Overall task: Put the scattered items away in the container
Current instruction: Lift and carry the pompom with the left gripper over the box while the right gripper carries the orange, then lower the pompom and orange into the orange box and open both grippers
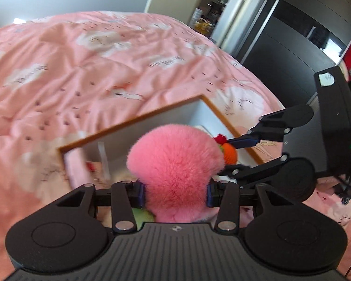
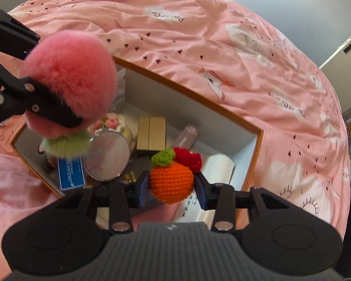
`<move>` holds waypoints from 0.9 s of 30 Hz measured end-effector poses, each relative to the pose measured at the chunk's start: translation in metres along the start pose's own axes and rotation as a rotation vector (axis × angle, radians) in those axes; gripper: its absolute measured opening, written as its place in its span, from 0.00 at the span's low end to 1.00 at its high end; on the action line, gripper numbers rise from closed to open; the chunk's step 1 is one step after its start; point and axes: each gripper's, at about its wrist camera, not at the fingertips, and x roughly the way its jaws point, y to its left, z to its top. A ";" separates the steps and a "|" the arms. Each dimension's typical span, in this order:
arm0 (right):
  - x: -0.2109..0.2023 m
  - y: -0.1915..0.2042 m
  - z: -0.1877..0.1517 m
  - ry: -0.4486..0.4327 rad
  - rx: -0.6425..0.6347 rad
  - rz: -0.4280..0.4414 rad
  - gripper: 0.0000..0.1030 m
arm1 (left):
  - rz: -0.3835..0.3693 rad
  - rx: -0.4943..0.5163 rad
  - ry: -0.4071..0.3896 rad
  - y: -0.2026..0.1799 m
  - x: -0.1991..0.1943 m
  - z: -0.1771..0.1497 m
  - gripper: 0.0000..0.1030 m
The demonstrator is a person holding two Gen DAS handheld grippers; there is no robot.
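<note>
My left gripper [image 1: 175, 193] is shut on a fluffy pink plush peach [image 1: 175, 164] with a green leafy base, held above the open box [image 1: 133, 119]. In the right wrist view the peach [image 2: 70, 75] hangs over the box's left end. My right gripper [image 2: 172, 185] is shut on a crocheted orange fruit [image 2: 172, 180] with a green leaf and red bow, held over the box [image 2: 245, 121]. The right gripper and orange also show in the left wrist view [image 1: 229, 155].
The box, orange-rimmed with white walls, lies on a pink patterned bedspread [image 2: 222, 35]. Inside are a round mirror [image 2: 107, 155], a blue packet [image 2: 71, 174], tan boxes [image 2: 152, 132], a pink tube [image 2: 187, 135] and white paper [image 2: 220, 166]. A dark wardrobe [image 1: 292, 35] stands beyond the bed.
</note>
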 end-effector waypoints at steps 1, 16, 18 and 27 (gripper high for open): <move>0.004 -0.003 -0.006 0.009 0.012 0.003 0.43 | -0.012 -0.002 0.013 -0.003 0.010 -0.001 0.49; 0.035 -0.015 -0.033 0.041 0.108 0.078 0.45 | 0.029 -0.007 0.139 -0.006 0.076 -0.012 0.55; 0.033 -0.016 -0.034 0.033 0.119 0.078 0.52 | 0.036 0.000 0.130 -0.008 0.074 -0.013 0.58; 0.005 -0.010 -0.035 -0.042 0.168 0.056 0.61 | 0.109 0.011 0.057 -0.014 0.047 -0.011 0.72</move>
